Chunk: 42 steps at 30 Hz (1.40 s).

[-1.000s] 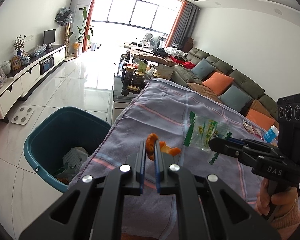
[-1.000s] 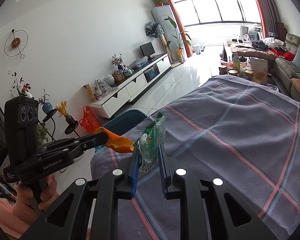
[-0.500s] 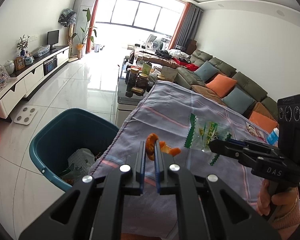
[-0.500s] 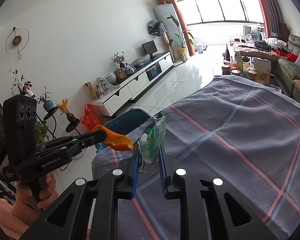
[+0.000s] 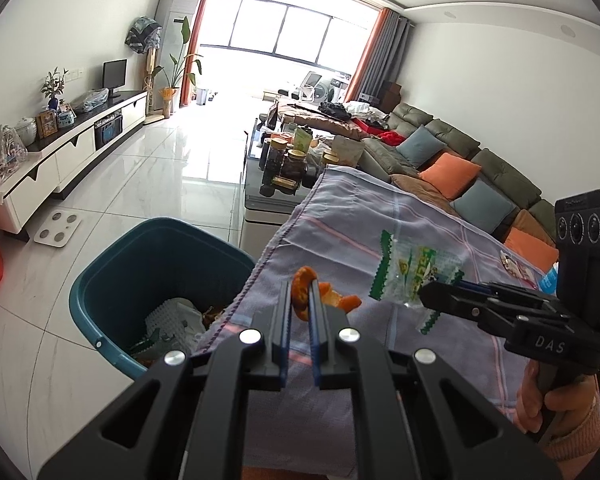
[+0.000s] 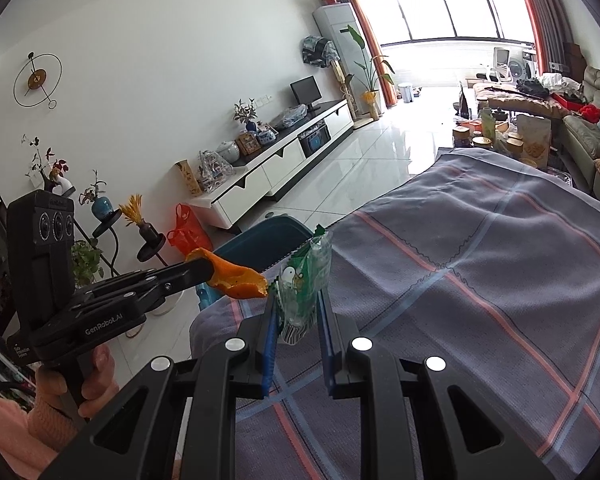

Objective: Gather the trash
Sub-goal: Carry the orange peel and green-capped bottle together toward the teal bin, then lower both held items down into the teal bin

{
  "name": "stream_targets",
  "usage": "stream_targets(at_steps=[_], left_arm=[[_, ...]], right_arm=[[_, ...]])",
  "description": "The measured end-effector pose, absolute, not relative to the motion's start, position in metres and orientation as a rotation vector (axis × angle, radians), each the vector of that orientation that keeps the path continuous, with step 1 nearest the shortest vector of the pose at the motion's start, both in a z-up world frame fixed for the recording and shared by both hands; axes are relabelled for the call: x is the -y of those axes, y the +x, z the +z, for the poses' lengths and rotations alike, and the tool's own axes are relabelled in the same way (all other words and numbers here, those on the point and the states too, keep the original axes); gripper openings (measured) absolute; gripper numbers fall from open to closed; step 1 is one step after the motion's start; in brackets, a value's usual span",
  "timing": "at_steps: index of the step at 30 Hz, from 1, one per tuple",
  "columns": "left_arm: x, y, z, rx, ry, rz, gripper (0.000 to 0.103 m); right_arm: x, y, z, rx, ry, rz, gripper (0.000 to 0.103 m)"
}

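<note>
My left gripper (image 5: pixel 300 292) is shut on a curled orange peel (image 5: pixel 302 286), held above the near corner of the table's grey checked cloth (image 5: pixel 364 216). The same orange peel (image 6: pixel 236 276) juts from the left gripper's tips in the right wrist view. My right gripper (image 6: pixel 298 292) is shut on a clear and green snack wrapper (image 6: pixel 304 276), which stands up between its blue pads. That snack wrapper (image 5: pixel 412 268) hangs from the right gripper (image 5: pixel 426 294) at the right of the left wrist view. A teal bin (image 5: pixel 112 288) with trash inside stands on the floor, left of the table corner.
Jars and packets (image 5: pixel 288 160) crowd a low table beyond the cloth. A sofa with cushions (image 5: pixel 452 168) runs along the right. A white TV cabinet (image 5: pixel 60 160) lines the left wall, with a scale (image 5: pixel 58 228) on the tiled floor. A red bag (image 6: pixel 188 228) stands near plant stands.
Both grippers keep their grips. The left wrist view has shifted so that the teal bin sits nearer and more of its inside shows; the right wrist view barely differs.
</note>
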<state>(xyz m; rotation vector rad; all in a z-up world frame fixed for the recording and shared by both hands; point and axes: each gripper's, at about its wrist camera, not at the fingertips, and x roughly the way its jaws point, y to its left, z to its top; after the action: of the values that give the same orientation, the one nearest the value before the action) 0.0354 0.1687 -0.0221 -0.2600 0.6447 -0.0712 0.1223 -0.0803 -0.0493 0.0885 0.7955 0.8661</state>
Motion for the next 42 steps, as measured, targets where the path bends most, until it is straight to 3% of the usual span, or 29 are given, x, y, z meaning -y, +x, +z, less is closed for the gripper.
stream_targets(at_steps=[42], left_arm=[[-0.211,0.031,-0.023,-0.627,-0.296,0.037,0.009]], right_arm=[[0.029,0.127,-0.050,-0.803,0.006,0.945,0.019]])
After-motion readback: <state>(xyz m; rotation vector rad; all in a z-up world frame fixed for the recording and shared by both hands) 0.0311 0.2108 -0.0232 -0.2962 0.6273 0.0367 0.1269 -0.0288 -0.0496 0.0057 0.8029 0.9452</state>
